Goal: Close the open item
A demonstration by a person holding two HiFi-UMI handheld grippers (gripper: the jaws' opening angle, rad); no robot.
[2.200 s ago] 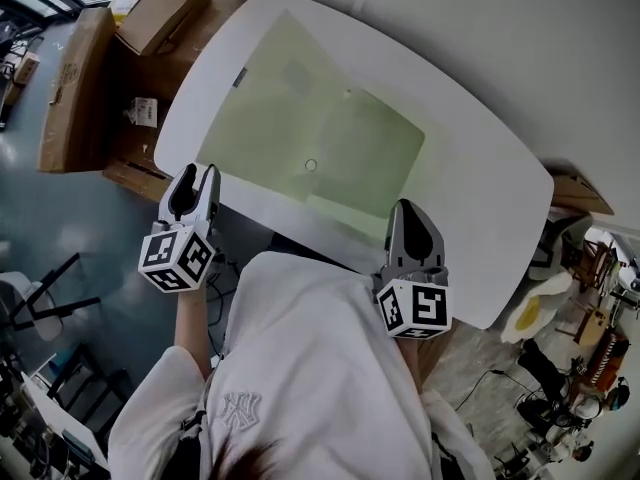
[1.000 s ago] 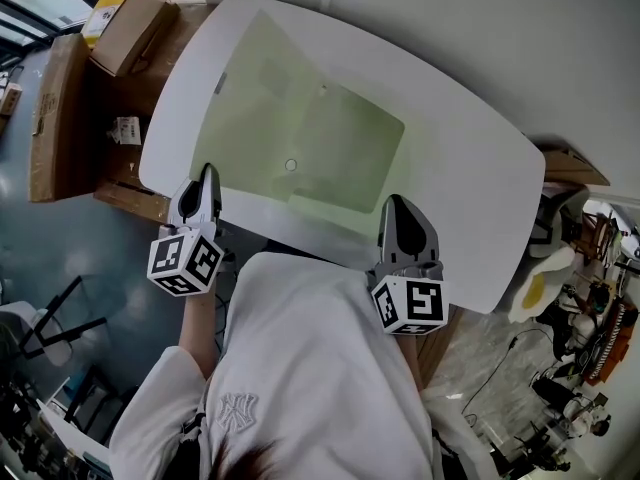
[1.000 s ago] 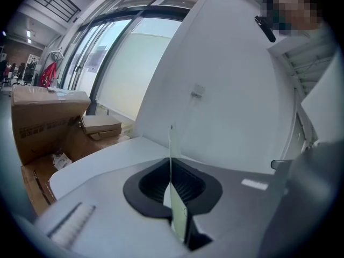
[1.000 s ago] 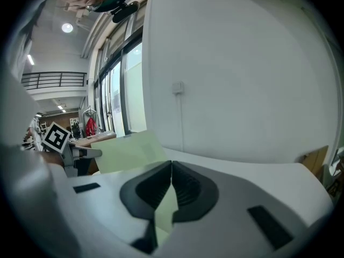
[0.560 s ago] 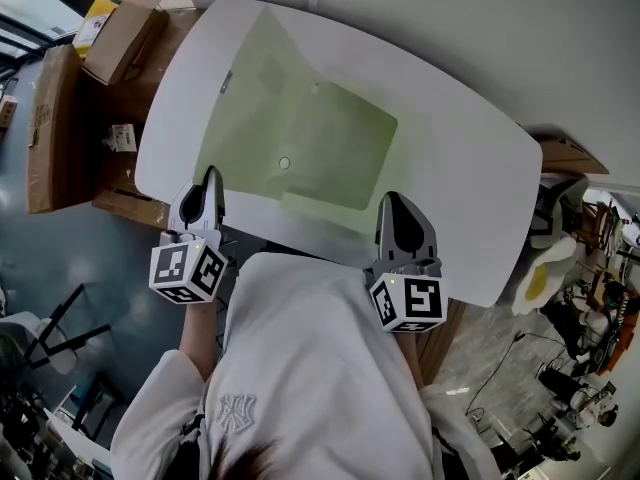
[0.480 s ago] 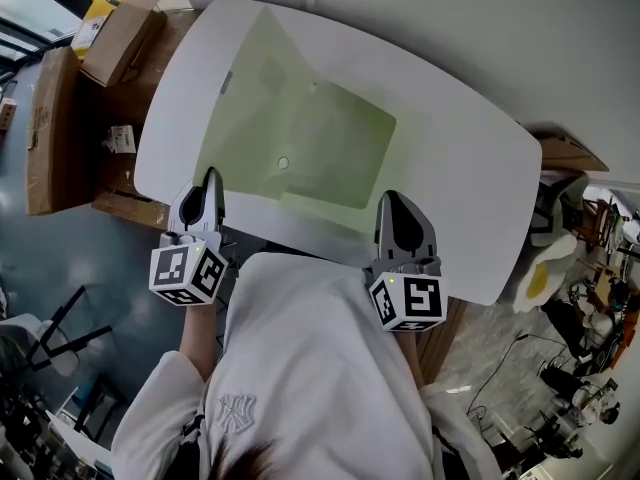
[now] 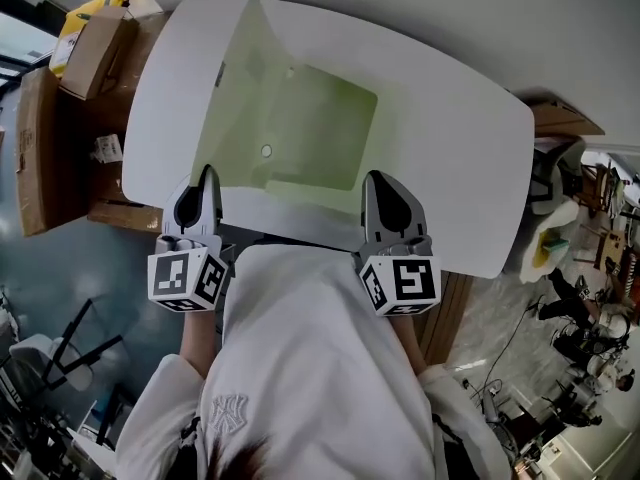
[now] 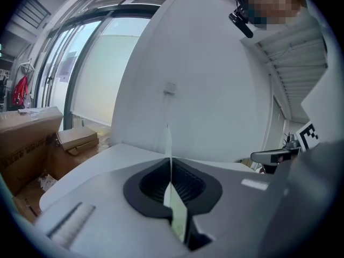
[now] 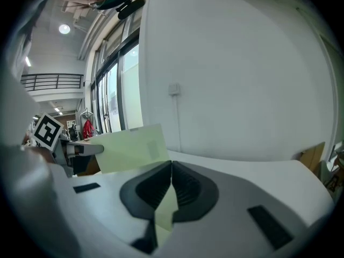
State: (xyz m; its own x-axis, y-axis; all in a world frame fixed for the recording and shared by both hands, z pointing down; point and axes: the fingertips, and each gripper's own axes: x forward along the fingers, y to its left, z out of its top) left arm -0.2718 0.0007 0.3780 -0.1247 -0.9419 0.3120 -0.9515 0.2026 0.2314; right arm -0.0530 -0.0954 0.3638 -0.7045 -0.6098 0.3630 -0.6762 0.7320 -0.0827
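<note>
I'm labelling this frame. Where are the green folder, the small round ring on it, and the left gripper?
green folder [image 7: 320, 128]: head view, on its flat middle panel.
small round ring [image 7: 266, 151]: head view, on the ring itself.
left gripper [image 7: 207, 173]: head view, at its jaw tips, shut on the folder's near left edge.

The folder [image 7: 290, 128] is thin, pale green, smooth, plastic by the look; the table [image 7: 450, 138] is white, smooth, faintly sheened; left gripper [image 7: 207, 174] and right gripper [image 7: 375, 180] are matt grey plastic with ribbed black pads [image 8: 188, 186]; at ten o'clock, cardboard boxes [image 7: 90, 48], brown, dull; the sweatshirt [image 7: 310, 368] is soft white cloth.
</note>
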